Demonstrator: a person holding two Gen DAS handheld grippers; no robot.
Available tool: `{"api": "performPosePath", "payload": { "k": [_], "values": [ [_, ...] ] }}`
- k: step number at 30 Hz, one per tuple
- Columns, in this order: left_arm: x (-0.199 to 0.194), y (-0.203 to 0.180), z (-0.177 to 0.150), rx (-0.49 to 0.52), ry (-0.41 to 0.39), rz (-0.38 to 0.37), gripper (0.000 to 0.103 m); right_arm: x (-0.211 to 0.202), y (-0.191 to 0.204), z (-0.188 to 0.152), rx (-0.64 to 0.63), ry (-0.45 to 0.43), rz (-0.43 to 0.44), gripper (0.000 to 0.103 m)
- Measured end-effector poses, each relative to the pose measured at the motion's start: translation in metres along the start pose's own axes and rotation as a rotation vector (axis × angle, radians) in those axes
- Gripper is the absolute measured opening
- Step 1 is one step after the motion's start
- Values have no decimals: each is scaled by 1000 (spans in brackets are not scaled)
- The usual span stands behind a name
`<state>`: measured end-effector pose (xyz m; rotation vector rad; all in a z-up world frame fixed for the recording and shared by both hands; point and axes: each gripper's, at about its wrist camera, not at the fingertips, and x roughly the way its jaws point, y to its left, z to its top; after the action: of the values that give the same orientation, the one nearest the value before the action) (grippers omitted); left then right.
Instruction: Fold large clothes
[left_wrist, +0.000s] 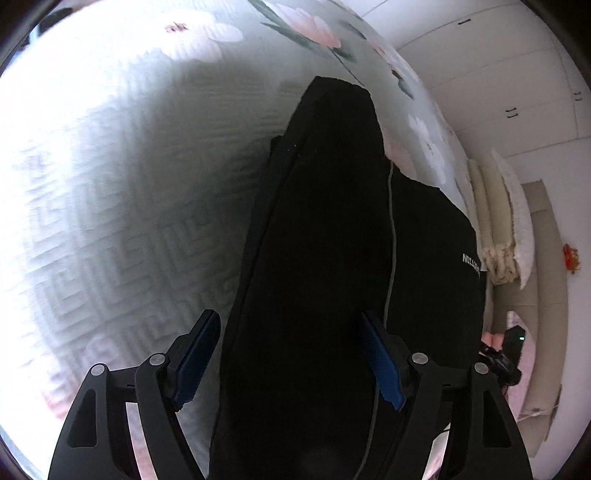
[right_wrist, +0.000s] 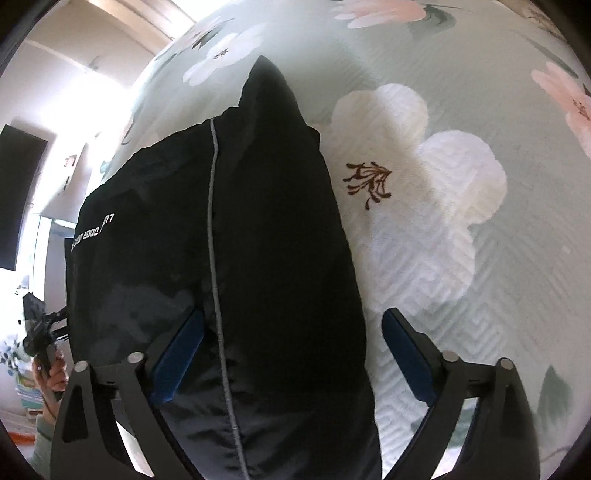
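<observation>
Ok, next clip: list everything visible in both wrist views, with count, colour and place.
Jacket: one, black with a grey zip line and white lettering, folded lengthwise on the bed, lying between both sets of fingers.
Bedspread: one, pale green with white and pink flowers, under the jacket.
Pillows: a cream and white stack, far right edge of the left wrist view; the exact count is unclear.
Cupboards: white, behind the bed.
Dark screen: one, black, on the wall at left of the right wrist view.
Left gripper: black with blue fingers, open, over the jacket's near end.
Right gripper: black with blue fingers, open wide, over the jacket.
Hand: one, holding the other gripper's handle, lower left.
</observation>
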<state>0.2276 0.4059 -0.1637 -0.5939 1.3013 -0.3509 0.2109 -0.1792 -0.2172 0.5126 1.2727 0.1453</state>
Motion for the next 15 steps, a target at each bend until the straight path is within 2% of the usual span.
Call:
{"api": "performPosePath", "payload": {
  "k": [3, 7, 15],
  "values": [
    [11, 5, 7, -19, 16, -52, 81, 9, -8, 5, -3, 28, 43, 103],
    [27, 8, 13, -41, 55, -143, 83, 23, -18, 12, 14, 76, 164, 103],
    [39, 7, 17, -17, 87, -244, 83, 38, -11, 26, -50, 94, 306, 103]
  ]
}}
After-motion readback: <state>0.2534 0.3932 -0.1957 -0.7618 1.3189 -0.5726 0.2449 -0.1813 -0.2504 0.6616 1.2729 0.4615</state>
